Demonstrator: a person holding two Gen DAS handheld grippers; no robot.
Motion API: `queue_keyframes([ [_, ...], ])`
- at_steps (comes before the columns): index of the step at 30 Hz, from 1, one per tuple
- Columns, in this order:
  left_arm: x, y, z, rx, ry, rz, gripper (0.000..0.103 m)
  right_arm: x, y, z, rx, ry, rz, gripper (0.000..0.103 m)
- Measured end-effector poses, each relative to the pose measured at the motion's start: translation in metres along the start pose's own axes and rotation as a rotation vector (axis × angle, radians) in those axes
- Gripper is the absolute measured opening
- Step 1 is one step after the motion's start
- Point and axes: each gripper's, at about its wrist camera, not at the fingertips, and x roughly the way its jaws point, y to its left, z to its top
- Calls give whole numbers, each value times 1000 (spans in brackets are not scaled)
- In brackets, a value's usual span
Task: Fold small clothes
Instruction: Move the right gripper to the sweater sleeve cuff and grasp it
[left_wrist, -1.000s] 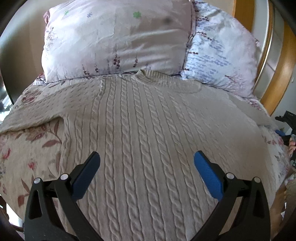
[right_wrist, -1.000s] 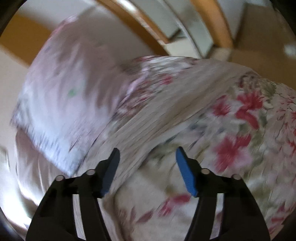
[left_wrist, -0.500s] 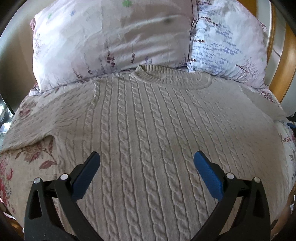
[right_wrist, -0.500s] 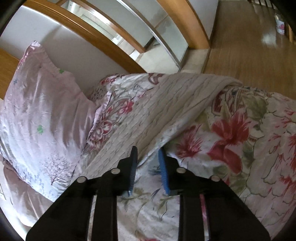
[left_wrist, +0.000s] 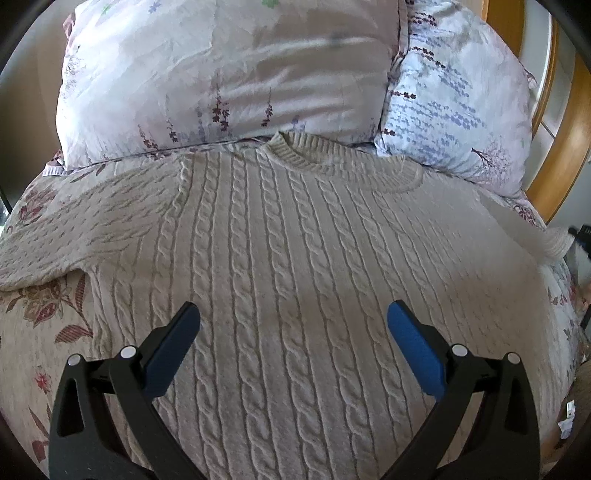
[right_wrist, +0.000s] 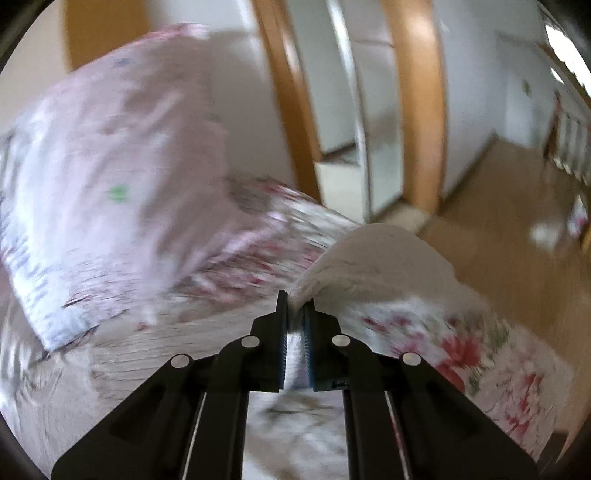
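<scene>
A cream cable-knit sweater (left_wrist: 295, 266) lies flat on the bed, collar toward the pillows, left sleeve spread out to the left. My left gripper (left_wrist: 293, 314) is open and hovers above the sweater's lower body, holding nothing. My right gripper (right_wrist: 295, 306) is shut on the sweater's right sleeve (right_wrist: 376, 258), which is lifted off the bed and arches up in front of the jaws. The right wrist view is motion-blurred.
Two floral pillows (left_wrist: 229, 74) (left_wrist: 454, 96) lie at the head of the bed. A flowered bedspread (right_wrist: 461, 350) covers the bed. A wooden headboard (left_wrist: 565, 147) curves at the right. Wood floor (right_wrist: 517, 236) lies beyond the bed's right edge.
My right gripper closed on the right sleeve and lifted it off the bed. My left gripper shifted a little over the sweater and stayed open.
</scene>
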Motion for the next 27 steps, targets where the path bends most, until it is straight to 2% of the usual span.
queue_keyframes([
  [5,1,3,1,-9,-4,1,101,-28,84,-8,-188,-25,208,8],
  [7,2,4,0,-15,0,-7,101,-33,127,-28,-283,13,311,8],
  [9,3,6,-2,-23,4,-19,101,-32,159,-51,-360,62,377,8],
  [12,2,9,-4,-28,7,-29,101,-21,196,-91,-464,163,438,8],
  [15,0,13,-5,-34,4,-42,101,-13,213,-113,-509,210,437,8],
  [19,0,17,-6,-43,3,-61,101,-6,210,-119,-476,264,447,10],
  [20,0,18,-6,-47,5,-69,101,-7,207,-120,-457,276,455,13],
  [22,0,18,-6,-54,6,-89,101,-9,196,-114,-375,322,513,30],
  [23,-1,18,-6,-59,8,-106,101,-12,190,-114,-339,330,532,48],
  [24,-1,18,-6,-62,8,-118,101,-12,181,-109,-272,336,553,59],
  [27,-7,19,-3,-67,0,-146,101,-1,153,-96,-76,376,594,61],
])
